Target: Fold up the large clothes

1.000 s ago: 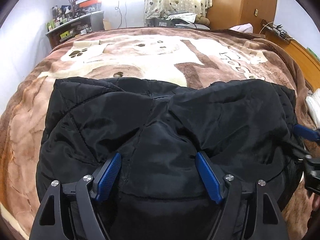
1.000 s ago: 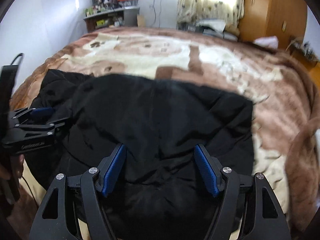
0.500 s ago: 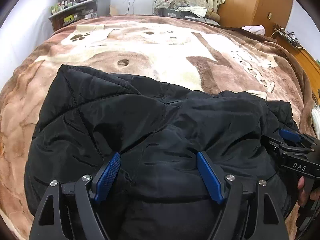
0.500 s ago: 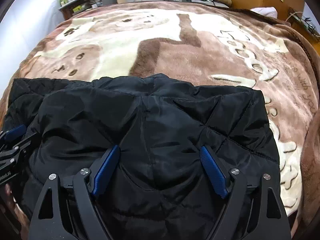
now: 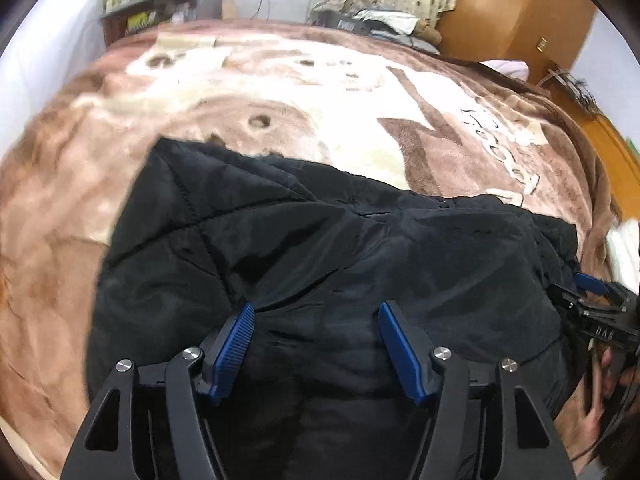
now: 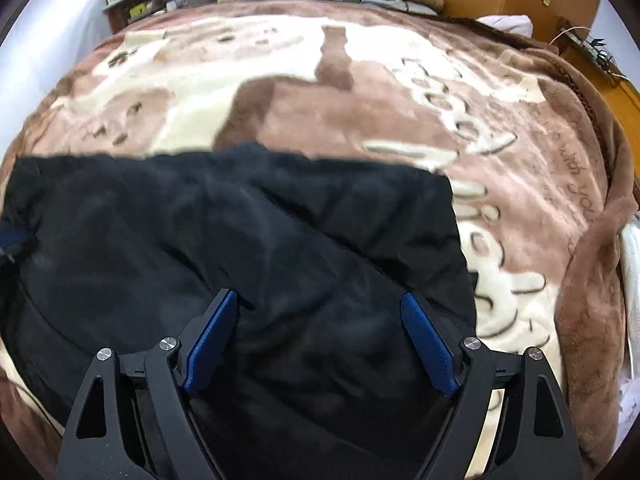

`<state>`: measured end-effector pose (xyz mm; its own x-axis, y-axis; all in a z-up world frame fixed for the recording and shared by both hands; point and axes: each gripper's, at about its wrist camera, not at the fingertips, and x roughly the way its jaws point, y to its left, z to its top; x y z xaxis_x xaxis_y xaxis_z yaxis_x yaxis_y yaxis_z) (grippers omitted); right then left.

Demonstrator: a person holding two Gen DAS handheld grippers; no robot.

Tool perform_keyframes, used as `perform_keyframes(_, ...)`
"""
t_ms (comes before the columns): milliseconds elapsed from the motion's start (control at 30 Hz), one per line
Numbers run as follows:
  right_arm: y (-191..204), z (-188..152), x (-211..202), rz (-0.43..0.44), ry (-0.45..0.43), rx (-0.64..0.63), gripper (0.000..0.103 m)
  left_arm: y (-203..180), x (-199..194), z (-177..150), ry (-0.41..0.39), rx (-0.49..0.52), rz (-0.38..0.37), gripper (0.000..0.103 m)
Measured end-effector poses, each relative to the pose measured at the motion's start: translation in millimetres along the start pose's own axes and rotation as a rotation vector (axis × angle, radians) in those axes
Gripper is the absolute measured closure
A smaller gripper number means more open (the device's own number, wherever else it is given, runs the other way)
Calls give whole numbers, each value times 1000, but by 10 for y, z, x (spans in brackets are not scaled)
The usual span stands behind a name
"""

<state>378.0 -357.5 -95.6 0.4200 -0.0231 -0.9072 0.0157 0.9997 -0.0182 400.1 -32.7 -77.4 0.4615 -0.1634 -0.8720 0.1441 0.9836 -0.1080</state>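
A black quilted jacket (image 5: 320,248) lies folded in a thick bundle on the near part of the bed. My left gripper (image 5: 316,308) points steeply down over the bundle's near middle. Its jaws are closing, and puffed black fabric sits between the blue pads without being visibly pinched. My right gripper (image 6: 319,296) hovers over the bundle's right half (image 6: 260,240) with its jaws wide and only loose fabric under them. The right gripper (image 5: 592,312) also shows at the jacket's right edge in the left wrist view, with a hand behind it.
A brown and cream plush blanket (image 6: 360,80) covers the whole bed beyond the jacket. A shelf with clutter (image 5: 160,8) stands at the far left, a wooden wardrobe (image 5: 512,4) at the far right. White cloth (image 5: 624,248) lies at the bed's right edge.
Both grippers have slid sideways across the jacket. The left jaws have narrowed, while the right jaws have widened. The jacket's far edge sits lower in both views than a second ago.
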Motion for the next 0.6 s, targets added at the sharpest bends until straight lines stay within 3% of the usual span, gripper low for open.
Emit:
perform_keyframes(67,-81,-26,120,42,28,40,19,17,-28,-24,-42,28,68,37)
perform_keyframes(167,-74,-50,276,57,46,66,15,134,138,-18,17,-31,31,37)
perform_keyframes(367,-77,-69,447,75,71,93,13,131,383,-19,56,-49,43,37)
perform_keyframes(500,-65,-76,402,64,73,90,13,111,401,-40,59,-37,51,37)
perform_keyframes(600,-140,-83,142,92,28,101,13,178,257,20,80,-69,17,38)
